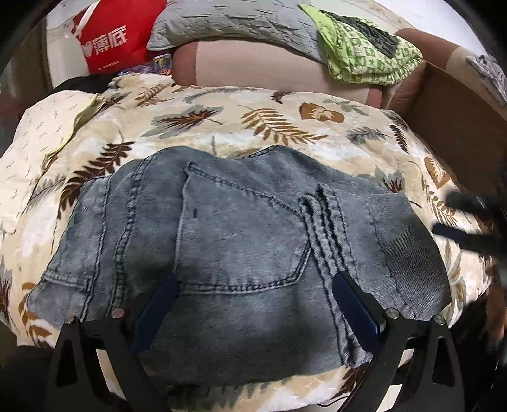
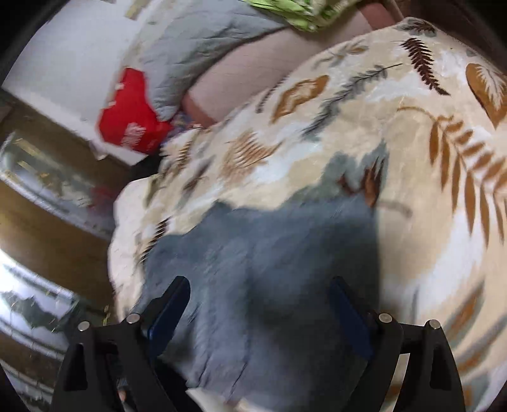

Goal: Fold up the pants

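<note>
Red bag (image 1: 109, 44) reads "薄底" in white.

Left wrist view sharp, evenly lit indoor light, soft shadow on the jeans (image 1: 247, 253) near the bottom. Right wrist view heavily motion-blurred. Both fisheye-warped, dark vignette at the corners.

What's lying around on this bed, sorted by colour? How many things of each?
Grey: 2, the jeans and a quilted pillow
Green: 1, a folded cloth
Red: 1, a bag
Cream with leaf print: 1, the blanket under the jeans
Total: 5
</note>
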`<state>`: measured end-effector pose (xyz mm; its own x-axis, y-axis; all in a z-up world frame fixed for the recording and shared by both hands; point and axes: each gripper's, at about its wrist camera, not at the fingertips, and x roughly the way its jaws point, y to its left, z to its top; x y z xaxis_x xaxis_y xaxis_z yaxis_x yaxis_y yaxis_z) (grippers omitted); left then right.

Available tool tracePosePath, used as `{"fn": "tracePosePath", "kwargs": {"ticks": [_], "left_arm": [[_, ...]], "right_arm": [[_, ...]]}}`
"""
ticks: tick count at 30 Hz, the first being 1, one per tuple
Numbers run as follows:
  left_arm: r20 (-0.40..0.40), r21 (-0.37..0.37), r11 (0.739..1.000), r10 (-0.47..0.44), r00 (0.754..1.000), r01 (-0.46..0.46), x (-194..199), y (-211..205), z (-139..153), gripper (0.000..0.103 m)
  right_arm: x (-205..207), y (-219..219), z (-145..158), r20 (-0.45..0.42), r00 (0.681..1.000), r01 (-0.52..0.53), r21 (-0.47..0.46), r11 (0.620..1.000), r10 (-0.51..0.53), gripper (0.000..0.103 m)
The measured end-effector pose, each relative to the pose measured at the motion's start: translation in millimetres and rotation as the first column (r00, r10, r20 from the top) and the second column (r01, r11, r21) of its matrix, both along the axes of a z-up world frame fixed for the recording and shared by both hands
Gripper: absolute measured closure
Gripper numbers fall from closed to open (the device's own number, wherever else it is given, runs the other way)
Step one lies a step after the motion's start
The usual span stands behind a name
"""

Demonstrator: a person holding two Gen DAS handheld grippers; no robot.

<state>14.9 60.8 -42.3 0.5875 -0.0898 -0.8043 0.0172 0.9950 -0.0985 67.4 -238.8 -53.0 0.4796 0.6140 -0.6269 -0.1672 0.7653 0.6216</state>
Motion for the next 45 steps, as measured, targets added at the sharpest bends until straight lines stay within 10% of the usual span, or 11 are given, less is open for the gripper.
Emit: {"fn": "tracePosePath", "kwargs": {"ticks": [6, 24, 29, 38, 45], "left_arm": [[-0.027, 0.018, 0.998, 0.054, 0.998, -0.053, -7, 7, 0, 0.004], [-0.006, 0.083, 0.994, 0.076, 0.997, -0.075, -22, 2, 16, 0.004], [-0.002, 0.075, 0.994, 0.083, 0.997, -0.083, -24, 5, 17, 0.004], [0.013, 0.068, 0.992, 0.109, 0.994, -0.109, -28, 16, 17, 0.004], [0.014, 0.053, 0.991, 0.121, 0.993, -0.122, -29, 21, 16, 0.004]], "right_arm": [[-27, 22, -40, -0.059, 0.993, -0.109, -0.085, 0.990, 0.105, 0.009], [-45, 9, -13, 0.095, 0.992, -0.082, 0.012, 0.997, 0.080, 0.009], [-37, 27, -39, -0.008, 0.992, -0.126, -0.103, 0.987, 0.126, 0.009], [-49, 26, -11, 0.147, 0.984, -0.084, -0.098, 0.992, 0.098, 0.009], [-39, 41, -32, 0.063, 0.989, -0.121, -0.197, 0.973, 0.136, 0.008]]}}
